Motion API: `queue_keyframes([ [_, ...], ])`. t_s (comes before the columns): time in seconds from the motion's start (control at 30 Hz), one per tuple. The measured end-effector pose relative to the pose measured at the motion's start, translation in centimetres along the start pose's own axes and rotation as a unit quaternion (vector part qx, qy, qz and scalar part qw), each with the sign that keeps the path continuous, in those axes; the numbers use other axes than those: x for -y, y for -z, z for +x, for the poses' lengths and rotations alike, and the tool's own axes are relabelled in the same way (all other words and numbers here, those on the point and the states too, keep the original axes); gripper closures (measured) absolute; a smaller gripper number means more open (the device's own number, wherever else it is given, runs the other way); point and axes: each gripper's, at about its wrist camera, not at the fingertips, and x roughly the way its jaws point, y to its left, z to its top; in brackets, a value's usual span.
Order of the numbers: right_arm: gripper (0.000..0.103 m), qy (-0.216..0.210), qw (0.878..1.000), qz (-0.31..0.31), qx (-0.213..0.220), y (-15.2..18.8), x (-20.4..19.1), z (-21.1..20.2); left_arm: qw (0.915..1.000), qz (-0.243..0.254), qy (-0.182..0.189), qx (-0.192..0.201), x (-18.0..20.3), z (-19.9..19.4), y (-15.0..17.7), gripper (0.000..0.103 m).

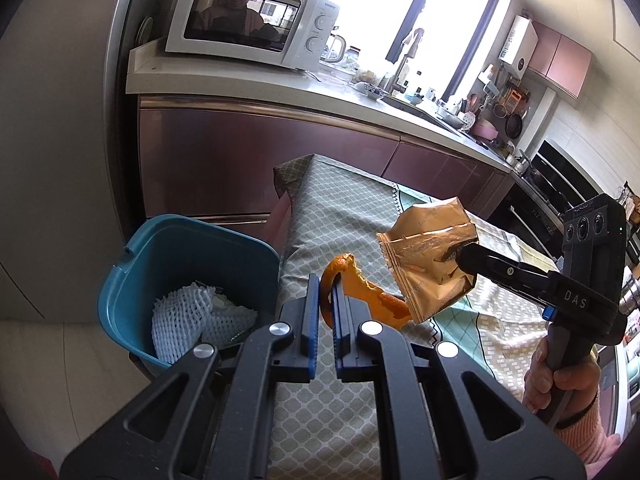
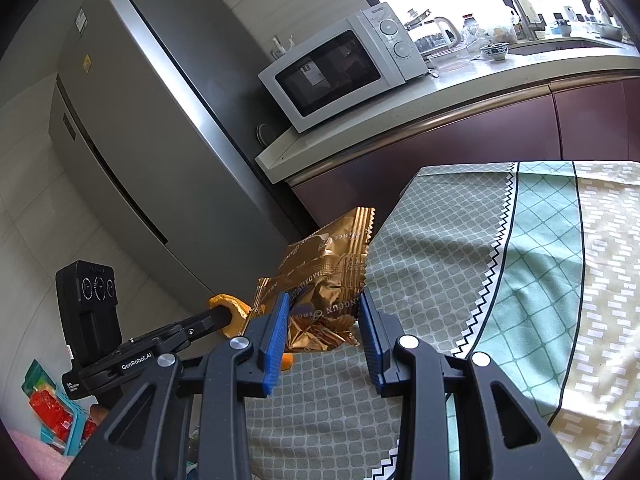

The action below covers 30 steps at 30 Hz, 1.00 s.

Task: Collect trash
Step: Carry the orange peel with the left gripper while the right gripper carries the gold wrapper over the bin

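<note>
My left gripper [image 1: 326, 292] is shut on a curled orange peel [image 1: 360, 294] and holds it above the table's left edge, beside the blue trash bin [image 1: 132, 276]. My right gripper [image 2: 324, 308] is shut on a crumpled gold snack wrapper [image 2: 328, 264] held in the air over the table. The wrapper also shows in the left wrist view [image 1: 428, 256], just right of the peel. The bin holds white foam fruit netting [image 1: 184, 320]. The left gripper [image 2: 228, 314] with the peel [image 2: 234, 308] shows in the right wrist view.
The table has a green and beige patterned cloth [image 1: 340, 216]. Behind it runs a kitchen counter [image 1: 248, 84] with a microwave [image 1: 248, 20] and a sink area. A grey fridge [image 2: 132, 120] stands at the left. A teal basket [image 2: 60, 420] sits on the floor.
</note>
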Motion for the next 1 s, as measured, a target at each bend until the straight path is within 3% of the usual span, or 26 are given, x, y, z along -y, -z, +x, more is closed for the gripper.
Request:
queue_keyframes([
  [1.0,0.070,-0.017,1.000,-0.013,-0.014,-0.6,-1.3,2.0,0.9994,-0.004,-0.034,0.007,-2.1,-0.2,-0.3,0.097],
])
